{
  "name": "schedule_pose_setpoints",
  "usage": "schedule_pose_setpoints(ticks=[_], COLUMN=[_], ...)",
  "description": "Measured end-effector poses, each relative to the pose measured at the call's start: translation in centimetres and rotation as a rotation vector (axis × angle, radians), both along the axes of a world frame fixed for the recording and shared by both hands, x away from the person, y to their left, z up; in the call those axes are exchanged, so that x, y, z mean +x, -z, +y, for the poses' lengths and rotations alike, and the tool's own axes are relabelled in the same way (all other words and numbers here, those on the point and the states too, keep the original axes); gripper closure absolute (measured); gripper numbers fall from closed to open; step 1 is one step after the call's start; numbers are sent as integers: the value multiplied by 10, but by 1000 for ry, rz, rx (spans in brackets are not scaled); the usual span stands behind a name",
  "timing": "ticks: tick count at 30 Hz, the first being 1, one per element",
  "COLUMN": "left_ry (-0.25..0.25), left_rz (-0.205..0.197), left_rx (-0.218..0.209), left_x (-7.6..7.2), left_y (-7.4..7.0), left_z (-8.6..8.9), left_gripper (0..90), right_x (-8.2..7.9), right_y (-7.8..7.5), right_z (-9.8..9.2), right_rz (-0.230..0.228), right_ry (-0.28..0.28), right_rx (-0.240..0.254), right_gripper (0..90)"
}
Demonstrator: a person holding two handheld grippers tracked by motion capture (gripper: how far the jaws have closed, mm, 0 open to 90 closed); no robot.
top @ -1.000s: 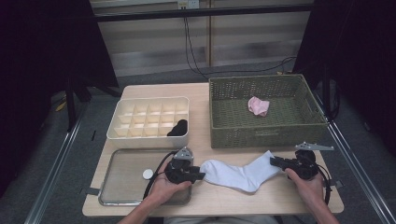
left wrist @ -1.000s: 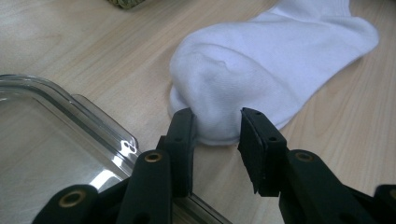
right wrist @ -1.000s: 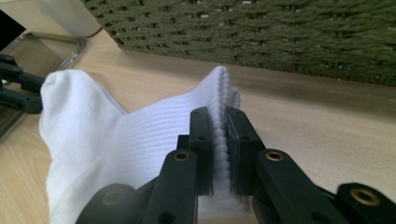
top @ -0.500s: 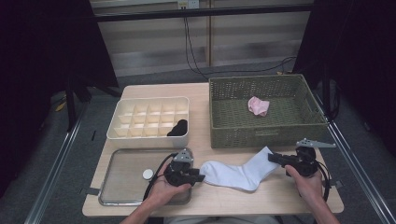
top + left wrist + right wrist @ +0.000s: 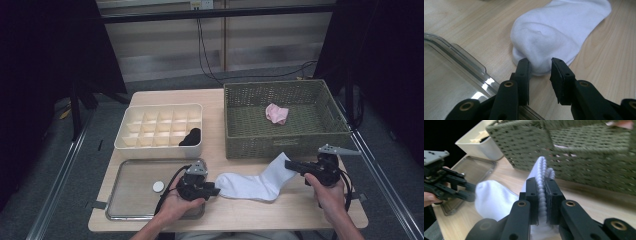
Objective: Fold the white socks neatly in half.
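Observation:
A white sock [image 5: 252, 185] lies on the wooden table in front of the basket. My left gripper [image 5: 216, 190] rests at its toe end. In the left gripper view the toe [image 5: 541, 62] sits between the jaws of that gripper [image 5: 540, 66]. They have just been closing, and a sliver of gap is left at the right pad [image 5: 556, 72]. My right gripper [image 5: 289, 165] is shut on the ribbed cuff [image 5: 541, 177], holding it a little off the table. The right gripper view shows its jaws [image 5: 541, 182] pinching the cuff, with the sock [image 5: 491, 200] running to the left gripper [image 5: 470, 192].
A green wicker basket [image 5: 280, 145] at the back right holds a pink cloth item [image 5: 276, 113]. A white divided box [image 5: 160, 127] holds a black sock [image 5: 190, 136]. A metal tray [image 5: 130, 200] with a small white disc [image 5: 158, 186] lies under the left hand.
The right gripper has shifted slightly with the cuff, raising that end toward the basket. The left hand has stayed put at the toe.

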State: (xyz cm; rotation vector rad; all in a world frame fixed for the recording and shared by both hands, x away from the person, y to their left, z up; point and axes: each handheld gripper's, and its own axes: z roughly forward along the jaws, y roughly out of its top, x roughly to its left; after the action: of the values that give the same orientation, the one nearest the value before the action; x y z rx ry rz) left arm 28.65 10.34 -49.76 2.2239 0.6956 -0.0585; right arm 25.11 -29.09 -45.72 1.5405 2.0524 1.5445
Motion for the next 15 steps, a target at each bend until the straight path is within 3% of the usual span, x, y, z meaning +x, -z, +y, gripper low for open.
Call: schedule_pose_setpoints(ticks=[15], left_ry=[-11], left_rz=[1], left_rx=[1], left_x=[3], left_y=[0], left_z=[-1], left_gripper=[698], right_x=[3], right_y=[-6], right_z=[25], right_rz=[-24], right_ry=[-68], right_rx=[11], right_gripper=[826])
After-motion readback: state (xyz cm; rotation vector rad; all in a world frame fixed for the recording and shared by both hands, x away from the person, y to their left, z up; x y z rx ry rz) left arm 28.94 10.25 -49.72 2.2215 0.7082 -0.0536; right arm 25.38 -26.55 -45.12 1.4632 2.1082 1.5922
